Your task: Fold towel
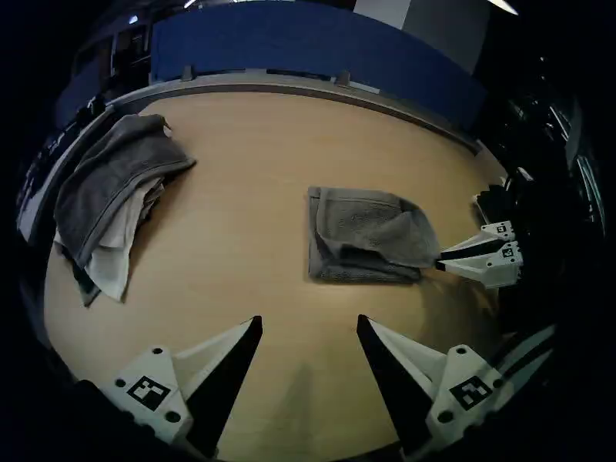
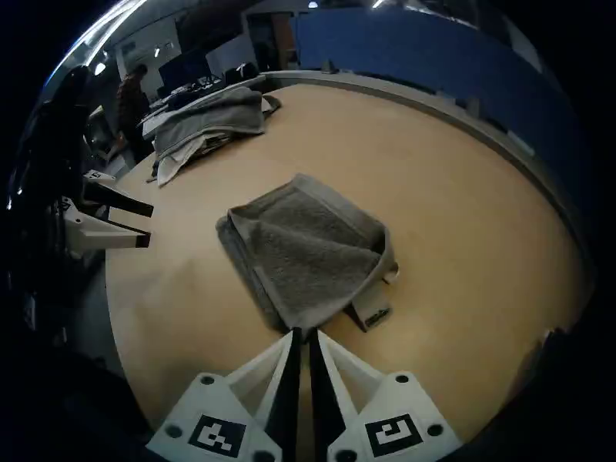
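1. Where the wooden table [image 1: 254,154] spreads widest, a folded grey towel [image 2: 308,246] lies mid-table, with a towel pile [image 1: 115,185] far left.
2. The left gripper [image 1: 309,319] gapes open, empty.
3. The right gripper [image 2: 304,333] has its fingers nearly meeting at the towel's near edge; any pinched cloth is hidden.

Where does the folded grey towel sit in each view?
Left gripper view: grey towel just right of centre.
Right gripper view: grey towel at centre, slightly low.
Shared landmark: the towel pile, left in the first, upper left in the second.
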A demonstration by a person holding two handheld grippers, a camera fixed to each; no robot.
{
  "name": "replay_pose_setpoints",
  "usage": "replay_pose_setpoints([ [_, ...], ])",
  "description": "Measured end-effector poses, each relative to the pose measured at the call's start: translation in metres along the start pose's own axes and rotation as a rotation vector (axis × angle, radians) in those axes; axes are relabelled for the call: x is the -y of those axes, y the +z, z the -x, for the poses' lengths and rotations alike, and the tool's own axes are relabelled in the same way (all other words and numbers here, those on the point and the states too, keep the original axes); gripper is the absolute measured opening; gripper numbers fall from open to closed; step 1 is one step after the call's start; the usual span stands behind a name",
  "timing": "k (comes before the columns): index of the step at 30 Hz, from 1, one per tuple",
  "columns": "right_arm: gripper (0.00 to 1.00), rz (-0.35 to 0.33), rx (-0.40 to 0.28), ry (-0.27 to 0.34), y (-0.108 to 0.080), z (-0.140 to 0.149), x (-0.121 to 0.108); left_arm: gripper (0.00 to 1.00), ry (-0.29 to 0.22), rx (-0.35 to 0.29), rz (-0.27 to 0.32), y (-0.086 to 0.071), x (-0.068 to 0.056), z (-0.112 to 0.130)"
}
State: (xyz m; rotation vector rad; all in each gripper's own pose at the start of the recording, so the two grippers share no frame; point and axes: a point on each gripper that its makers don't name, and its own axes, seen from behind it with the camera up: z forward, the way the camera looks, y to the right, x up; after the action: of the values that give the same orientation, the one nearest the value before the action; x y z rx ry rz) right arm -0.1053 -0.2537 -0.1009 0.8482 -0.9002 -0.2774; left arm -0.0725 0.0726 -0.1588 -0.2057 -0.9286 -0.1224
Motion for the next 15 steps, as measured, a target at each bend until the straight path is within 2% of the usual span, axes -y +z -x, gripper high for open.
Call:
replay_pose_setpoints([
  [8, 0.07, 0.005, -0.05, -0.048, -0.011, -0.038, -0.005, 0.91, -0.01, -0.005, 0.001, -0.002, 0.002, -0.002],
  [15, 0.07, -0.002, -0.078, -0.103, -0.007, -0.079, -0.009, 0.91, -0.021, -0.01, 0.002, -0.005, 0.002, 0.0],
])
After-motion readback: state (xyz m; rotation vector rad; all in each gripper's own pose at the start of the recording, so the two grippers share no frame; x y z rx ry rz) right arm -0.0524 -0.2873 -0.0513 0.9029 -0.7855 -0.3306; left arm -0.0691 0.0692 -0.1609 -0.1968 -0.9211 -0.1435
